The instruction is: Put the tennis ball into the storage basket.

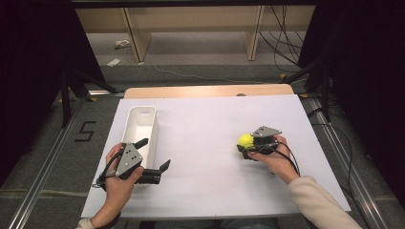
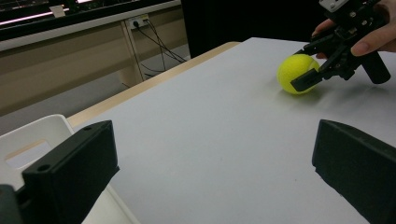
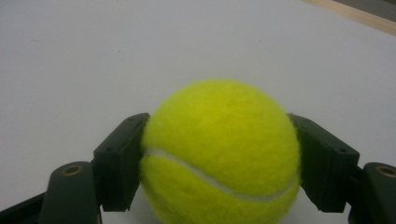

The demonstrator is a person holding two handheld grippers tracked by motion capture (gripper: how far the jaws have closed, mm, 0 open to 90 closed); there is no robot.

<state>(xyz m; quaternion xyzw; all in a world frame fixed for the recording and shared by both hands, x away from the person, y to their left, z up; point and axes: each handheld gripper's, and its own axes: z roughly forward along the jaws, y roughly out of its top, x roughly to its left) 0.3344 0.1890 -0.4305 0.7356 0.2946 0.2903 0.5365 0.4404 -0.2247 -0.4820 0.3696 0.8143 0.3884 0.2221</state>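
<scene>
While the right gripper (image 1: 246,147) clamps a yellow ball (image 1: 246,140) between its two black jaws, the ball sits low on the white table (image 1: 210,143), right of centre and well apart from the tray (image 1: 141,130). From the right gripper view the ball (image 3: 219,151) is pressed on both flanks, one jaw on each side at about mid-height, and its white seam runs as a curved line across the lower front, from the left jaw down toward the right. Being round, it has no long axis and points nowhere; only the seam gives it any orientation. From the left gripper view the ball (image 2: 299,73) rests on the table surface, with the right gripper (image 2: 312,70) coming at it from the right and a hand (image 2: 373,39) behind it.

The left gripper (image 1: 154,160) is released, its jaws spread wide with nothing between them, held just beside the near end of the tray. This tray is long and white, its long axis running away from the person, and it lies at the table's left side.
</scene>
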